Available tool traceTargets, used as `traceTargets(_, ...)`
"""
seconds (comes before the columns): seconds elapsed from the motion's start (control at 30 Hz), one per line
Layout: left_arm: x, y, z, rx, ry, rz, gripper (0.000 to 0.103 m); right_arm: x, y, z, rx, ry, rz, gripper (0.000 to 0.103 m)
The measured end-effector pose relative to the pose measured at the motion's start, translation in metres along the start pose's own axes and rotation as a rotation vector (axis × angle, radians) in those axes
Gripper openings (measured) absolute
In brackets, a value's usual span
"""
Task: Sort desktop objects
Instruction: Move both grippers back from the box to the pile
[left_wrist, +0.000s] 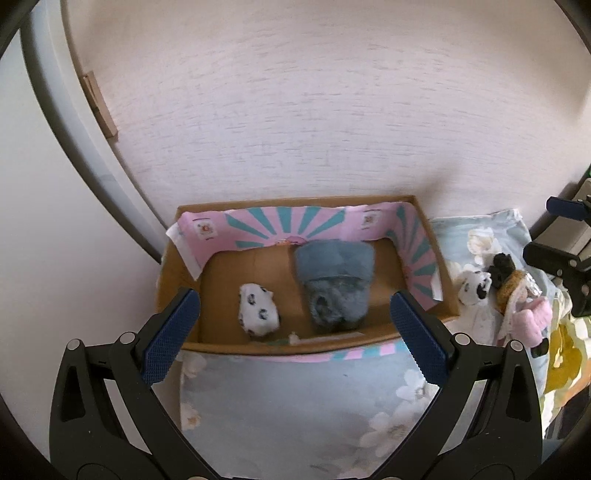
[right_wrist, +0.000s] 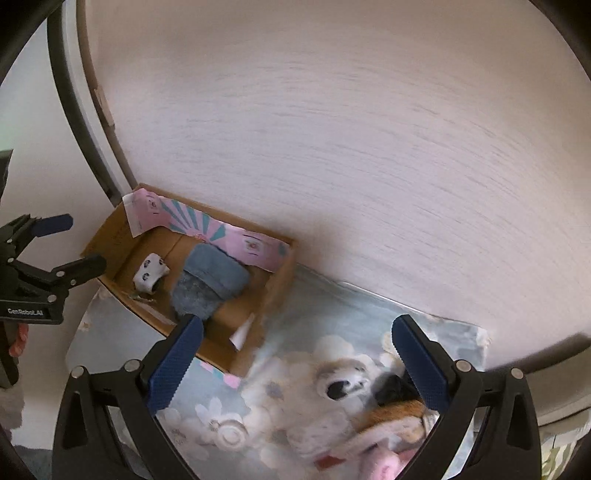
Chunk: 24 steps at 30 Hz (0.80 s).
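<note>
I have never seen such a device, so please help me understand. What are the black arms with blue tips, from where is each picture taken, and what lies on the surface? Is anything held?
Those black arms are hand-held grippers; a person carries one in each hand. Each picture comes from a wide-angle camera on one gripper, looking forward along its two blue-padded fingers. The first shows the left gripper, the second the right gripper. Both are open and hold nothing.

On the floral cloth sits a cardboard box lined with pink paper. Inside it lie a grey fluffy slipper and a small white spotted item. Beside the box, under the right gripper, lies a pile of plush toys, not yet sorted.
</note>
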<state>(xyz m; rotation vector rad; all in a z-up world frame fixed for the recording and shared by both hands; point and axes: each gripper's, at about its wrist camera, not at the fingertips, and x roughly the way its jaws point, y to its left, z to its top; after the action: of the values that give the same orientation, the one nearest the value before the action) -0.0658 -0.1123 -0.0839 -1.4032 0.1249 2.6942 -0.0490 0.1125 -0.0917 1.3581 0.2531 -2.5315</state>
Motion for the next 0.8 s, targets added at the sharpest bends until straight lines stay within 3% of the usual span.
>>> traceTargets(0.47,-0.031,-0.063,-0.02,0.034,-0.041,-0.019,0.103,-0.043,-0.072,-0.043,0.047,-0.013,0.005,0.102)
traceTargets(0.8,-0.023,-0.122,-0.048,0.079,-0.005,-0.055,0.103,-0.053,-0.121,-0.09,0.078,0.011,0.017,0.102)
